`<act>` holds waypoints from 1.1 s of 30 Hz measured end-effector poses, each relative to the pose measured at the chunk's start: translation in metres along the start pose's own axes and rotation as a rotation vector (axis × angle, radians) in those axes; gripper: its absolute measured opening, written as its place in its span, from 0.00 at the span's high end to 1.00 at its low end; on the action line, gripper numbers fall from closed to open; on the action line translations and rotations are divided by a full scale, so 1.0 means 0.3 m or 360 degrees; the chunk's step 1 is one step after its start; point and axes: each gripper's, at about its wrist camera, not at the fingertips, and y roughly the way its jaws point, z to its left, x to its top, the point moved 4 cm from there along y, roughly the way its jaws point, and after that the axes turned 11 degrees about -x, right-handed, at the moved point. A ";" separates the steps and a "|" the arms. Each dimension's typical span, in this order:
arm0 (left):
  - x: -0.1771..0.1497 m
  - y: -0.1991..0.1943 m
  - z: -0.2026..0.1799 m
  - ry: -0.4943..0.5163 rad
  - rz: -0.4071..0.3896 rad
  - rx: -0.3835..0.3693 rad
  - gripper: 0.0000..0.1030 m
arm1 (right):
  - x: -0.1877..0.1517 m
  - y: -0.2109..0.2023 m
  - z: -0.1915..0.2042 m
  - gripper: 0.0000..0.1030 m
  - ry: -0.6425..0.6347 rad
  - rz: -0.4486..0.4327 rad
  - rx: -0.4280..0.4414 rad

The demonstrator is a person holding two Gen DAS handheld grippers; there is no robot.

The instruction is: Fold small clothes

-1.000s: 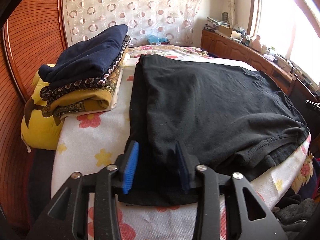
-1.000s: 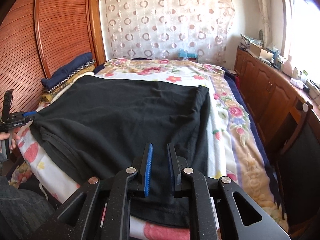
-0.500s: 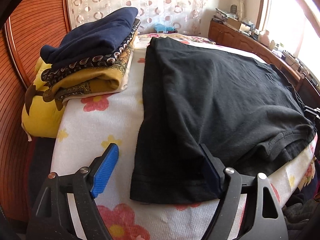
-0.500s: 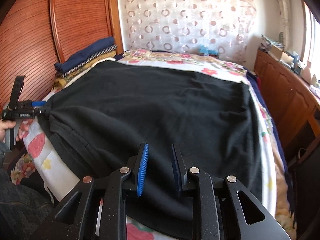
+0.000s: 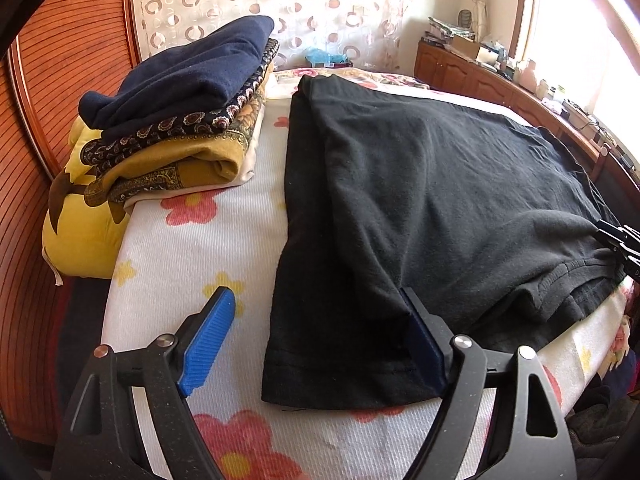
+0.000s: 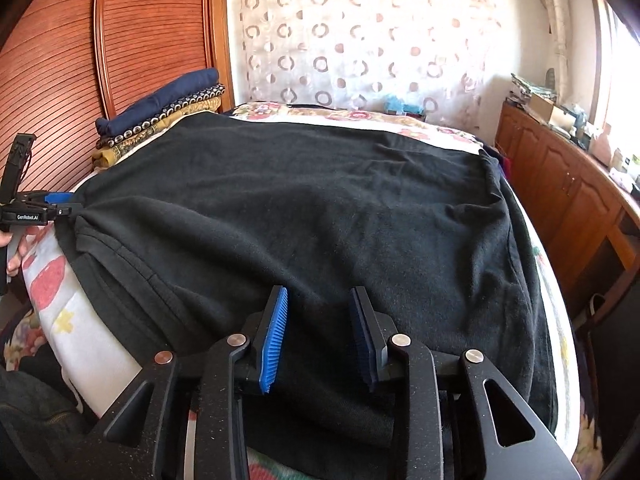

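Note:
A black T-shirt [image 5: 440, 184] lies spread flat across the flowered bed sheet [image 5: 180, 248]. My left gripper [image 5: 314, 292] stands open wide at the shirt's near sleeve. Its left pad is over bare sheet and its right pad is tucked against a fold of the fabric, so nothing is gripped. My right gripper [image 6: 319, 292] hovers low over the shirt [image 6: 320, 200] at its near edge. Its jaws are opening, and the cloth under the gap is not pinched. The right wrist view shows the left gripper [image 6: 44, 210] at the far left corner, held by a hand.
A stack of folded clothes [image 5: 180, 112], navy on top, sits at the sheet's far left by a slatted wooden panel [image 5: 60, 80]. A yellow cushion [image 5: 80, 232] lies under it. Wooden cabinets [image 6: 560, 184] with clutter run along the right side below a window.
My left jaws have spread from narrow around the sleeve hem to wide. The right gripper has come down closer to the shirt, and its jaws have widened.

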 end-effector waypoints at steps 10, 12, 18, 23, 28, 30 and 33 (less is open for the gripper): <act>0.002 -0.017 -0.038 0.0030 -0.0045 -0.0113 0.55 | -0.031 -0.028 -0.019 0.53 0.0043 -0.0037 0.0085; 0.003 -0.018 -0.045 0.0038 -0.0044 -0.0128 0.67 | -0.031 -0.028 -0.015 0.49 0.0032 -0.0036 0.0091; 0.031 -0.044 -0.102 0.0066 -0.0104 -0.0218 0.87 | -0.025 -0.028 -0.006 0.38 0.0008 -0.0017 0.0044; 0.114 -0.108 -0.216 0.0159 -0.0225 -0.0305 0.88 | -0.016 -0.026 0.007 0.33 -0.0019 0.0019 0.0036; 0.205 -0.139 -0.347 0.0254 -0.0310 -0.0402 0.89 | -0.014 -0.038 0.020 0.33 -0.0038 0.0043 0.0025; 0.237 -0.143 -0.401 0.0296 -0.0334 -0.0446 0.89 | -0.014 -0.045 0.013 0.33 -0.0018 0.0052 0.0035; 0.271 -0.139 -0.464 0.0353 -0.0346 -0.0489 0.90 | -0.014 -0.061 -0.005 0.33 0.0010 0.0048 0.0032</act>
